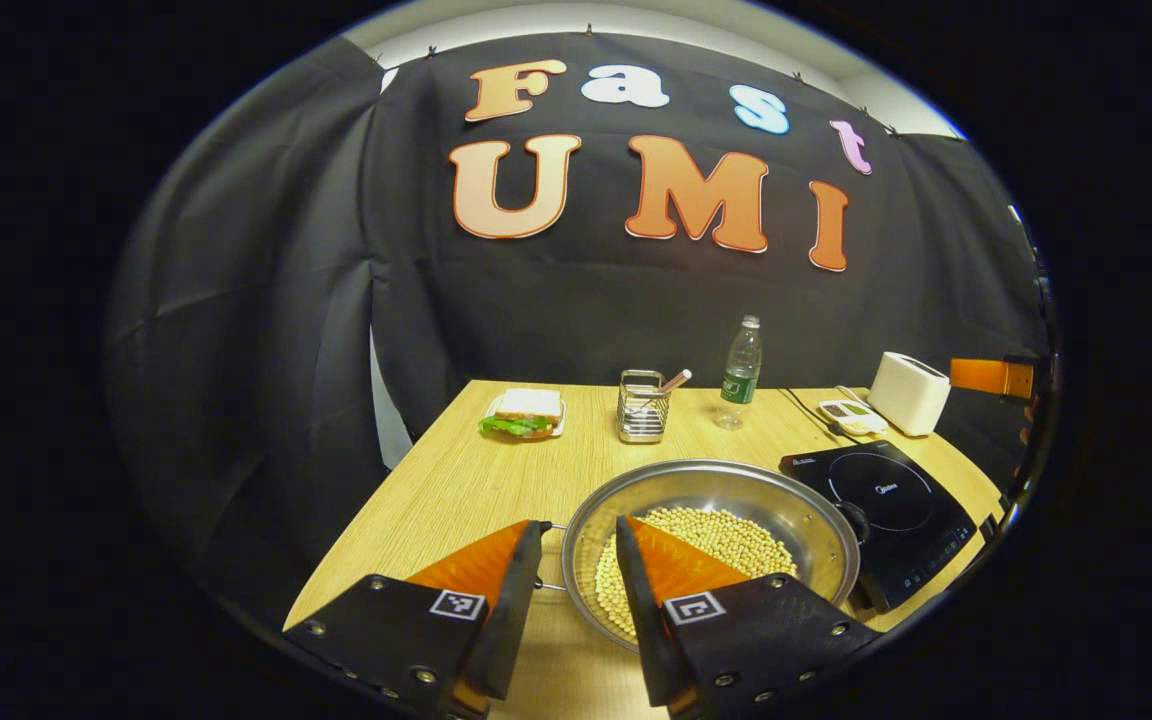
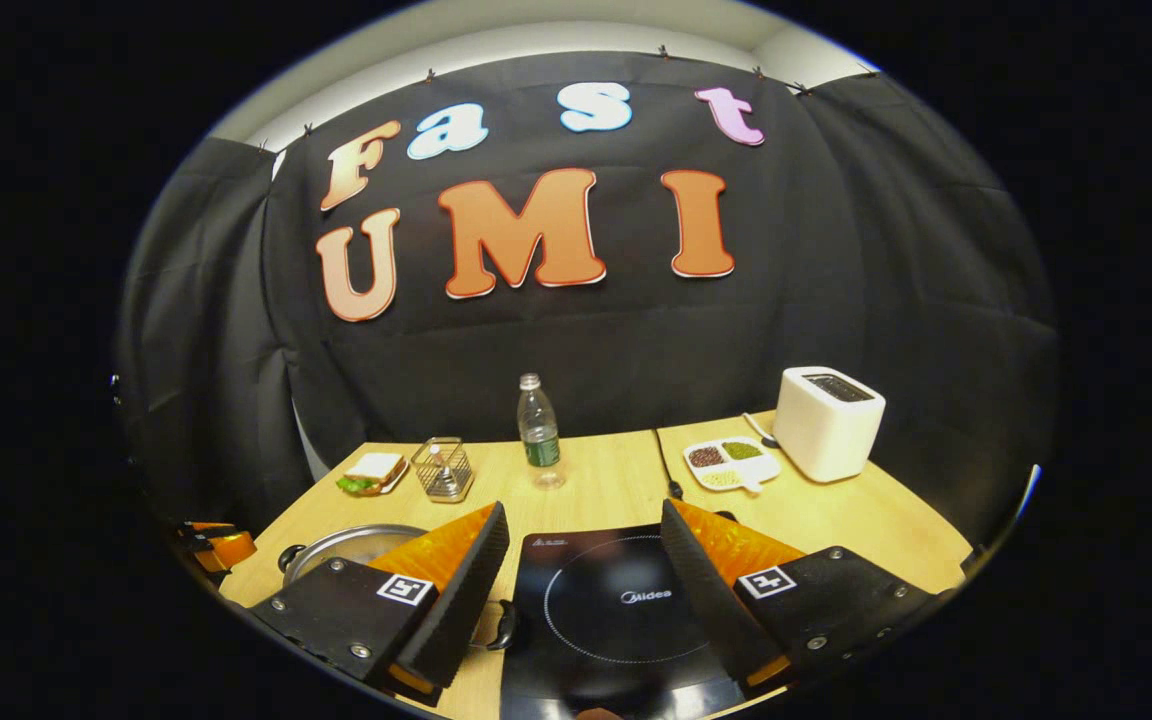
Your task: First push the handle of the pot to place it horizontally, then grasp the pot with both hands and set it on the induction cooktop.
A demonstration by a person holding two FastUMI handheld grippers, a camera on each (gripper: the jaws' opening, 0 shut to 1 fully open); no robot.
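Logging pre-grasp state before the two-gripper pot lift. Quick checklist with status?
1. Left gripper open, fingers straddling the pot near rim: ok.
2. Right gripper open: ok, but over the induction cooktop, not at the pot: not ok.
3. Cooktop surface free to receive the pot: ok.
4. Pot handle horizontal: cannot tell.
5. Beans piled well below the rim: ok.

The left tool (image 1: 576, 560) hides the pot's (image 1: 716, 490) near rim and some beans (image 1: 726, 535).
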